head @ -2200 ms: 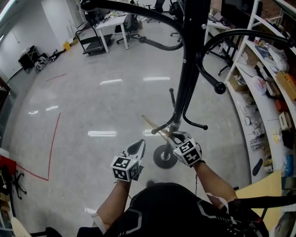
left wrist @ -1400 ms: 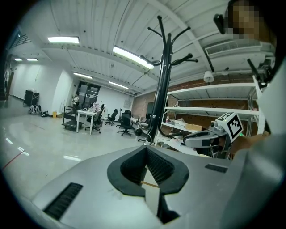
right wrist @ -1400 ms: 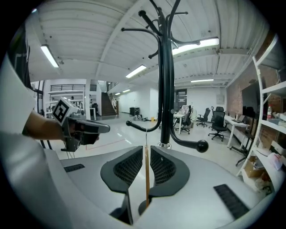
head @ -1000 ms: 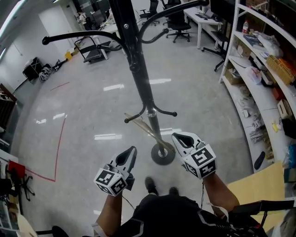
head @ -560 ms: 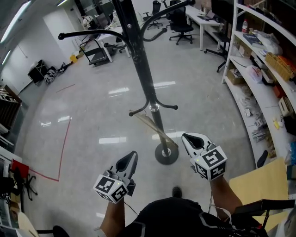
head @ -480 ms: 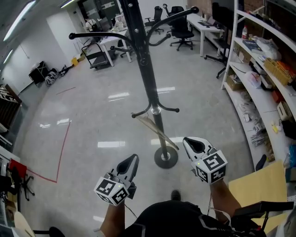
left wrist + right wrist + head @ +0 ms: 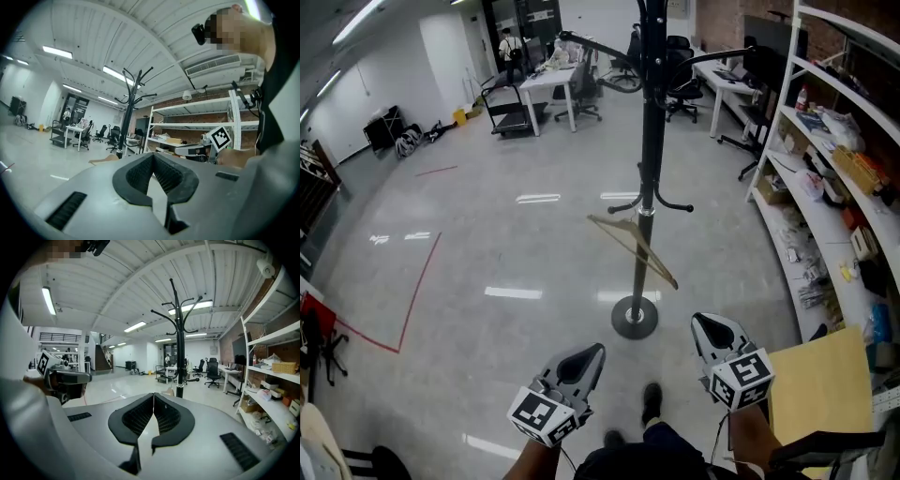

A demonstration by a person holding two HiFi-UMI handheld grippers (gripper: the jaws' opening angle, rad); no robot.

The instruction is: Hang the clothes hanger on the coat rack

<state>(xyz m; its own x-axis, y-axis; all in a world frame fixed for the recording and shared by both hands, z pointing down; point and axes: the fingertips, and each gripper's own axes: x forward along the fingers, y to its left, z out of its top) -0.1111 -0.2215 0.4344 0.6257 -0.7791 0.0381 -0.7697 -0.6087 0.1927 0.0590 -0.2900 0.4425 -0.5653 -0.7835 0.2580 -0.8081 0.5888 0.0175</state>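
Floor (image 7: 487,244) open round coat rack (image 7: 649,141); hanger (image 7: 633,248) hangs low.

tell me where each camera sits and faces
Head view: on the person's head, looking down at coat rack and hanger; shows left hand-held gripper, right hand-held gripper.
Left gripper view: on that gripper, along its shut jaws toward the rack; person's body at right.
Right gripper view: likewise; left gripper at left.
All share the coat rack.
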